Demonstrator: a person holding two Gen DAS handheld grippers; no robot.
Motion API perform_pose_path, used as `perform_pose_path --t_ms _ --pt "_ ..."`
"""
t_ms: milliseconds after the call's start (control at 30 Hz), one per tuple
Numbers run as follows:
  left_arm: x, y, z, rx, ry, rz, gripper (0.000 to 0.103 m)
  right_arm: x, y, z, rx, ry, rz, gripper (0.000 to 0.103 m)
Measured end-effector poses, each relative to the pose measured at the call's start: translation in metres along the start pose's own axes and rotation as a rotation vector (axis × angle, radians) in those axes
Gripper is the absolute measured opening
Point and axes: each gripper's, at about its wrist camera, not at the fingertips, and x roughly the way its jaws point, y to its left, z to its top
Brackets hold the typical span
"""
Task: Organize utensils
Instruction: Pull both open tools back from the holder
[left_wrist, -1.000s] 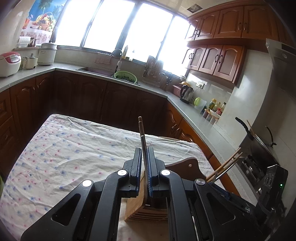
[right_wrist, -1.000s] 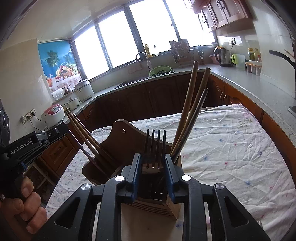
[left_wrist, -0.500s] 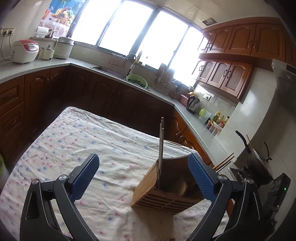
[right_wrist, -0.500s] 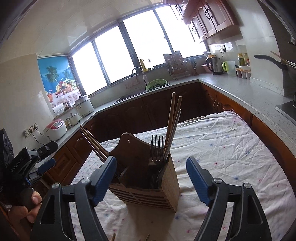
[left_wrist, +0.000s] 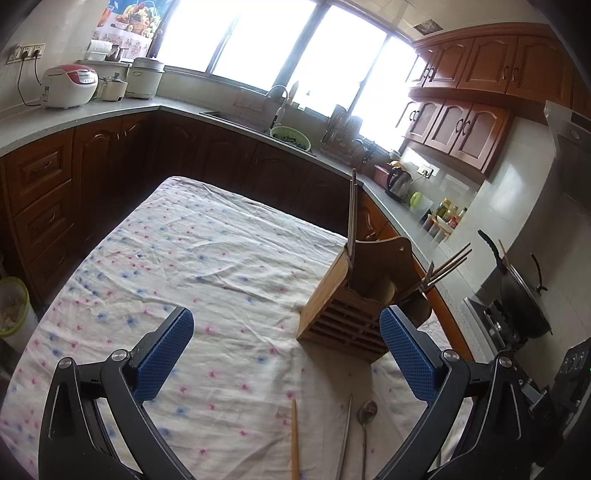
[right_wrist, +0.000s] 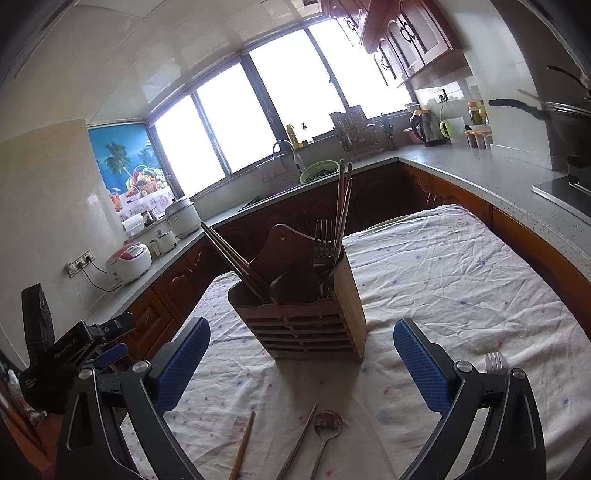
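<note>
Left gripper (left_wrist: 286, 354) is spread wide, nothing held. Right gripper (right_wrist: 301, 360) is opening too, jaws empty. The wooden utensil holder (right_wrist: 306, 317) is parked on the flowery tablecloth (right_wrist: 443, 280) just ahead, with spoon (right_wrist: 327, 424) and chopsticks (right_wrist: 242, 446) left lying nearer.

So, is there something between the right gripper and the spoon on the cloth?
Nothing visible. The spoon lies bare on the cloth just ahead of the right gripper, whose jaws are opening and empty; the wooden holder stands beyond.
</note>
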Motion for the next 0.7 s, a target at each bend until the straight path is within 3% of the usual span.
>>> perform_pose_path --t_ms 467,600,700 --pt "-0.079 -0.01 -0.049 0.162 -0.051 0.048 0.103 -0.079 0.032 -0.032 -0.178 -0.098 -0.024 0.102" --pt "-0.107 -0.025 -0.049 0.223 -0.104 0.046 0.103 -0.098 0.045 -0.026 -0.234 -0.096 -0.011 0.102" --pt "-0.128 -0.034 -0.049 0.244 -0.15 0.041 0.103 -0.122 0.056 -0.016 -0.27 -0.147 -0.004 0.103"
